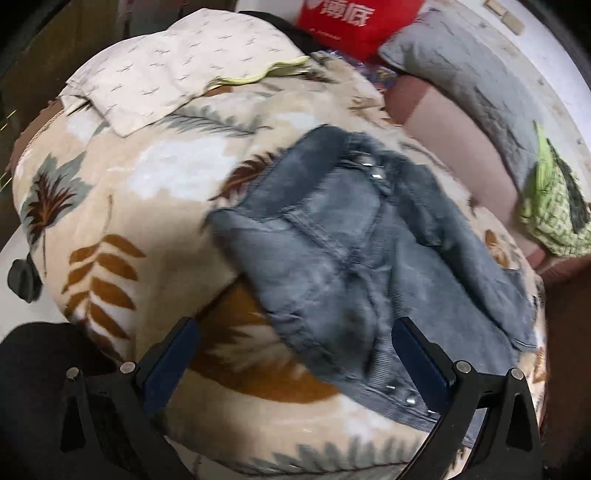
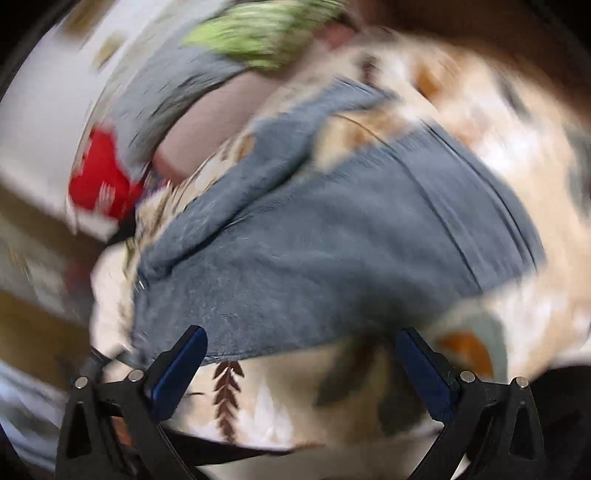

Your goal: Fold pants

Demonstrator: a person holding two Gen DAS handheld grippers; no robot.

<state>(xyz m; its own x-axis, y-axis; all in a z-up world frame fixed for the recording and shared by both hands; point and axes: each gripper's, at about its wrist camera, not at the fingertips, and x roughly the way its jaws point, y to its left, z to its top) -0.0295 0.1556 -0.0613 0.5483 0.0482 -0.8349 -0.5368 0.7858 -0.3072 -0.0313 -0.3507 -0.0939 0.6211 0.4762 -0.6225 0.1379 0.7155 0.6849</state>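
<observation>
Grey-blue denim pants (image 1: 343,251) lie bunched on a leaf-print blanket (image 1: 122,206), metal buttons showing near their top and bottom edges. My left gripper (image 1: 295,328) is open, its jaws wide apart, with the pants' near edge lying between and beneath the fingertips. In the blurred right wrist view the same pants (image 2: 332,236) spread across the blanket (image 2: 498,147). My right gripper (image 2: 301,338) is open and empty, hovering just at the pants' near hem.
A folded cream cloth (image 1: 166,74) lies at the blanket's far side. A red bag (image 1: 354,26), a grey cushion (image 1: 461,74) and a green patterned cloth (image 1: 554,206) sit along a pink sofa edge (image 1: 450,136).
</observation>
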